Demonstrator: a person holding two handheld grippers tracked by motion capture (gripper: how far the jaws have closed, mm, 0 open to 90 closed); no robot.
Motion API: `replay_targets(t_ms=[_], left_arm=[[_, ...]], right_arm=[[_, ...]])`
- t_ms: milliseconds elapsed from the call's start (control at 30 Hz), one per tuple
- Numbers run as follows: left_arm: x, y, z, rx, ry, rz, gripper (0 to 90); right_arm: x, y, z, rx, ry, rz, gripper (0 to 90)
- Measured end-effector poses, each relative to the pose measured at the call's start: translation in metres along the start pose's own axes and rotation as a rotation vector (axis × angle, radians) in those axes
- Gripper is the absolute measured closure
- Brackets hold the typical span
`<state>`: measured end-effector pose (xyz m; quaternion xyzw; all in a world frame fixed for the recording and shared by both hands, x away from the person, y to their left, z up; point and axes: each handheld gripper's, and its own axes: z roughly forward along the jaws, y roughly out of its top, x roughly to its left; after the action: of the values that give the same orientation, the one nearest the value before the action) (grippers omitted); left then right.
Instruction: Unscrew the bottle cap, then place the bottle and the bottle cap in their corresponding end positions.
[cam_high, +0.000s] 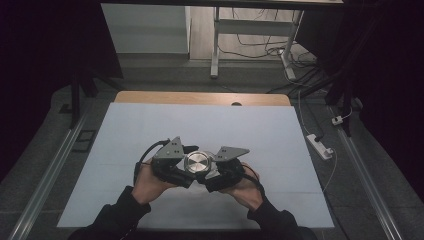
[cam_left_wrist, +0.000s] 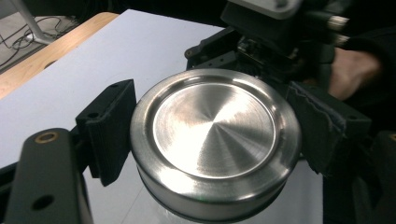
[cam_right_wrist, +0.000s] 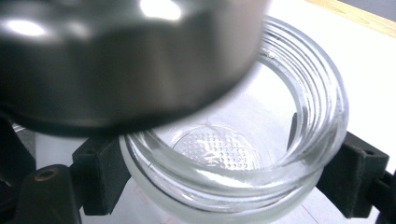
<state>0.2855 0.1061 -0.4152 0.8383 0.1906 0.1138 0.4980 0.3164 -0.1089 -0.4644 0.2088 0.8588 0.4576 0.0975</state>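
A round brushed-steel lid (cam_left_wrist: 215, 126) sits between the two black pads of my left gripper (cam_left_wrist: 217, 135), which is shut on its rim. My right gripper (cam_right_wrist: 229, 179) is shut on a clear glass jar (cam_right_wrist: 299, 121) with a threaded neck and nothing inside. The lid (cam_right_wrist: 116, 60) hangs blurred just above the jar's mouth, shifted to one side, so part of the opening shows. In the high view the lid (cam_high: 199, 163) lies between the left gripper (cam_high: 172, 161) and the right gripper (cam_high: 225, 167), both held close together above the near middle of the table.
A white sheet (cam_high: 150, 130) covers the table, with a strip of wooden top (cam_high: 200, 97) at its far edge. On the floor to the right lie a power strip (cam_high: 320, 145) and cables. A desk frame (cam_high: 215, 45) stands beyond the table.
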Motion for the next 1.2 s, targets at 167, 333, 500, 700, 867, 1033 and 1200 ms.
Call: replay_targets(t_ms=[167, 333, 500, 700, 867, 1033, 1200], left_arm=[[-0.001, -0.004, -0.007, -0.007, -0.004, -0.009, 20.5], [-0.004, -0.007, -0.013, -0.015, -0.012, -0.012, 20.5], [-0.007, -0.011, -0.015, -0.014, -0.027, -0.008, 20.5], [-0.012, -0.016, -0.016, -0.012, -0.040, -0.003, 20.4], [-0.015, -0.023, -0.016, -0.011, -0.048, -0.007, 20.5], [-0.017, -0.029, -0.013, -0.004, -0.051, -0.007, 20.5], [-0.019, -0.034, -0.008, 0.003, -0.057, -0.005, 20.5]], right_arm=[[-0.006, -0.002, 0.001, 0.011, -0.015, 0.008, 15.1], [-0.011, -0.002, 0.002, 0.015, -0.027, 0.012, 15.1], [-0.015, -0.001, 0.002, 0.018, -0.037, 0.016, 15.1], [-0.020, 0.002, 0.003, 0.015, -0.050, 0.020, 15.1], [-0.025, 0.005, 0.006, 0.016, -0.059, 0.024, 15.1], [-0.030, 0.007, 0.009, 0.016, -0.069, 0.029, 15.1], [-0.033, 0.010, 0.012, 0.013, -0.074, 0.031, 15.1]])
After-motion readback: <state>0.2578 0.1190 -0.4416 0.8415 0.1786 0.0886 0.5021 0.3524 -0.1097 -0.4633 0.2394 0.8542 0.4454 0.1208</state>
